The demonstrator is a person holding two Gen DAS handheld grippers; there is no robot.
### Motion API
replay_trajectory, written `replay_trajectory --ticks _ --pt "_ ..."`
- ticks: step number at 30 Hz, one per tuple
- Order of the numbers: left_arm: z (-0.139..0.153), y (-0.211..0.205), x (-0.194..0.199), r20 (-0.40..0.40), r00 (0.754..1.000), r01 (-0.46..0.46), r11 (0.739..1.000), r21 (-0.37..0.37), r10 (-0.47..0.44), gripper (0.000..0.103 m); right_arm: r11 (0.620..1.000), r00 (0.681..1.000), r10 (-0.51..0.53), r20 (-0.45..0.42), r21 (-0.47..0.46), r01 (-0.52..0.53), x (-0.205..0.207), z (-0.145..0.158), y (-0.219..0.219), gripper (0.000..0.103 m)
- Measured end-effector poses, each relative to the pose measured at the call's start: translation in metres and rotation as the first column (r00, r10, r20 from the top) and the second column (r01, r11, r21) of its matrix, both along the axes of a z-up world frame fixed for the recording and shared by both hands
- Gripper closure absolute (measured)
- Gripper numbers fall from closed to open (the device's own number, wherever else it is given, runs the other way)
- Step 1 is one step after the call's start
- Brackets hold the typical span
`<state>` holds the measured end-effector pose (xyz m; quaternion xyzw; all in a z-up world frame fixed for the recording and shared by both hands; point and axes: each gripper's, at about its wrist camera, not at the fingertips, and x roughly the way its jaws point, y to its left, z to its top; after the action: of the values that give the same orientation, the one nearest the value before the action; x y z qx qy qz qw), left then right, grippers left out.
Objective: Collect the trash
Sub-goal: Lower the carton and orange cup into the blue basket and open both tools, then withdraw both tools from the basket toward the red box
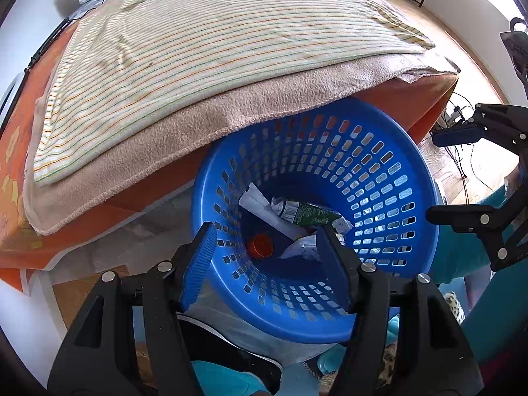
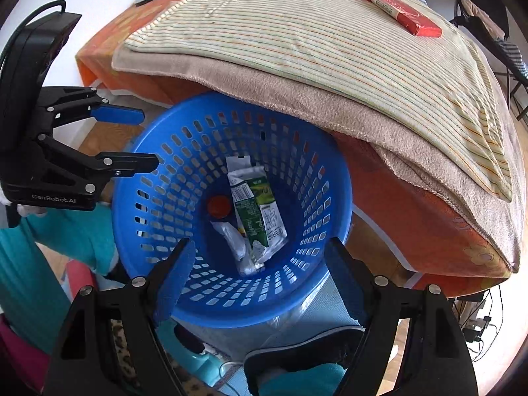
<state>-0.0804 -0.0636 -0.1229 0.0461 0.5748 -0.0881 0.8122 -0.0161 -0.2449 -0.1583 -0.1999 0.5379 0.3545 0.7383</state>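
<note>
Directly below both spread, empty grippers, left [image 1: 267, 264] and right [image 2: 260, 270], stands the blue basket [image 2: 158, 231], its far rim hidden under the beige blanket [image 2: 297, 95]. Inside lie a crushed green carton [image 2: 260, 211], crumpled white wrappers [image 2: 236, 244], and an orange cap [image 2: 218, 206].

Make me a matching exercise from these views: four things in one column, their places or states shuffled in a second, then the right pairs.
Things:
1. orange cap
2. red box
3. green carton
4. right tool

Places or states:
A. on the striped cloth, far end
B. open, holding nothing, above the blue basket
C. crushed flat in the basket
D. on the basket floor, beside the carton

Pairs: 1-D, 2-A, 3-C, 4-B
</note>
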Motion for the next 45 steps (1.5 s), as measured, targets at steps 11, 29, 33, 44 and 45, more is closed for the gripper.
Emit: replay_trajectory --ticks 11,29,33,44,45 --pt "0.002 0.002 0.001 0.009 1.0 -0.012 1.0 -0.004 0.012 0.038 1.0 1.0 -0.016 0.02 0.006 0.016 0.003 0.004 -0.008 0.022" --pt "0.023 0.009 0.012 0.065 0.997 -0.038 0.999 -0.028 0.04 0.038 0.998 0.99 -0.06 0.127 0.022 0.058 0.007 0.026 -0.015 0.022" --pt "0.033 0.012 0.019 0.091 0.994 -0.05 0.998 -0.037 0.053 0.038 0.997 0.991 -0.068 0.117 0.033 0.065 0.012 0.027 -0.016 0.022" --pt "0.059 0.021 0.045 0.145 0.986 -0.076 0.995 -0.058 0.083 0.038 0.994 0.986 -0.101 0.133 0.05 0.095 0.026 0.039 -0.019 0.022" --pt "0.062 0.022 0.048 0.152 0.985 -0.077 0.995 -0.061 0.085 0.038 0.994 0.986 -0.102 0.134 0.056 0.096 0.028 0.041 -0.019 0.022"
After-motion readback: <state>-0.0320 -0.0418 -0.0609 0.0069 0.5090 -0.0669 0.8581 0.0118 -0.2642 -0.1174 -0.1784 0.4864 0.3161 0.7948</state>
